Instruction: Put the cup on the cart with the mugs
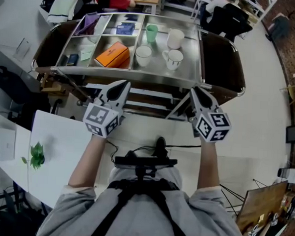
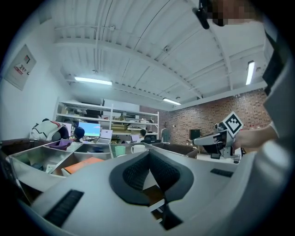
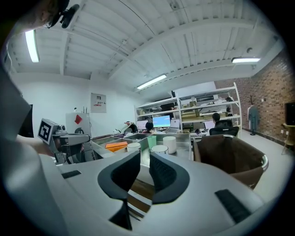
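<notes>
A steel cart (image 1: pixel 190 75) stands in front of me. On its top tray a green cup (image 1: pixel 151 33) stands beside a white cup (image 1: pixel 175 38), with two white mugs (image 1: pixel 173 58) (image 1: pixel 143 55) in front of them. My left gripper (image 1: pixel 123 84) hovers before the cart's near edge. Its pads meet in the left gripper view, with nothing held (image 2: pixel 149 156). My right gripper (image 1: pixel 195 91) hovers level with it at the right. Its jaws (image 3: pixel 145 159) stand a narrow gap apart with nothing between them. The green cup (image 3: pixel 151 141) shows beyond them.
An orange box (image 1: pixel 113 54) and small items fill the tray's left compartments. Brown bins hang at the cart's right end (image 1: pixel 225 65) and left end (image 1: pixel 49 46). A white table (image 1: pixel 56 149) with a green sprig (image 1: pixel 35 155) is at my left. People sit at desks behind.
</notes>
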`<state>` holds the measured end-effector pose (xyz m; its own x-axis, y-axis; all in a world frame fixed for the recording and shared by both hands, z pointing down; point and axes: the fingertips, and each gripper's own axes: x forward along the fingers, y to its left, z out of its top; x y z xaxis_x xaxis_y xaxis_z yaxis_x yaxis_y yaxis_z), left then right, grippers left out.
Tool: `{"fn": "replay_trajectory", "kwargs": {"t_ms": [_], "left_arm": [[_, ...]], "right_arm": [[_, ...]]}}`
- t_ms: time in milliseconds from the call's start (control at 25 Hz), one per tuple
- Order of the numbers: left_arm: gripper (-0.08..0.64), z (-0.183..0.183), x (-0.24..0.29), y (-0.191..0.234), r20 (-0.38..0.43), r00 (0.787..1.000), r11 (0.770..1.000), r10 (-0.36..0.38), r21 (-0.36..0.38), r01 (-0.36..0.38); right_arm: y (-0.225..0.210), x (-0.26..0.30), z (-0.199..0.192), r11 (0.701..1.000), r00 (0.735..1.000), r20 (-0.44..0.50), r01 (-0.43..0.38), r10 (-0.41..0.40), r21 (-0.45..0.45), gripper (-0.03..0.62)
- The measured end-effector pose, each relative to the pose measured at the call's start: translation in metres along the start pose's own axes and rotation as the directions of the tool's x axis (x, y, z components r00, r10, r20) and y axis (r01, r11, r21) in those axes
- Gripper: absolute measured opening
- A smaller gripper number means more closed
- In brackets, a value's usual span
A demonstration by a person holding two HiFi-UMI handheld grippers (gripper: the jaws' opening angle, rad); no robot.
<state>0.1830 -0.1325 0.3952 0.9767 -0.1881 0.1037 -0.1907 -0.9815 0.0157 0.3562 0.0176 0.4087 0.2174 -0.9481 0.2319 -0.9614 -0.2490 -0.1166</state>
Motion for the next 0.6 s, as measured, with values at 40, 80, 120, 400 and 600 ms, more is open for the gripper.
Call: {"fn": "replay_trajectory", "kwargs": {"t_ms": [40, 80, 120, 400, 600], "left_arm": [[0.003, -0.002, -0.004, 0.002, -0.001, 1.000, 1.000, 0.010, -0.007, -0.010], [0.003, -0.005, -0.007, 0.004, -0.003, 1.000, 1.000, 0.021, -0.014, -0.021], [0.003, -0.008, -0.010, 0.006, -0.005, 0.999, 0.999, 0.032, -0.020, -0.032], [0.003, -0.026, -0.033, 0.014, -0.014, 0.996, 0.993, 0.085, -0.075, -0.086], [0.003, -0.039, -0.036, 0.016, -0.008, 0.996, 0.993, 0.089, -0.071, -0.090]], "right_arm": [[0.001, -0.002, -0.004, 1.000, 1.000, 0.000, 0.004, -0.004, 0.014, 0.066], [0.001, -0.004, -0.008, 0.999, 1.000, 0.001, 0.009, -0.009, 0.031, 0.060], [0.001, -0.005, -0.012, 0.999, 1.000, 0.004, 0.014, -0.014, 0.050, 0.055], [0.005, -0.012, -0.028, 0.996, 0.999, 0.002, 0.042, -0.043, 0.073, 0.006], [0.012, -0.014, -0.037, 0.997, 0.999, -0.020, 0.032, -0.031, 0.064, 0.006]]}}
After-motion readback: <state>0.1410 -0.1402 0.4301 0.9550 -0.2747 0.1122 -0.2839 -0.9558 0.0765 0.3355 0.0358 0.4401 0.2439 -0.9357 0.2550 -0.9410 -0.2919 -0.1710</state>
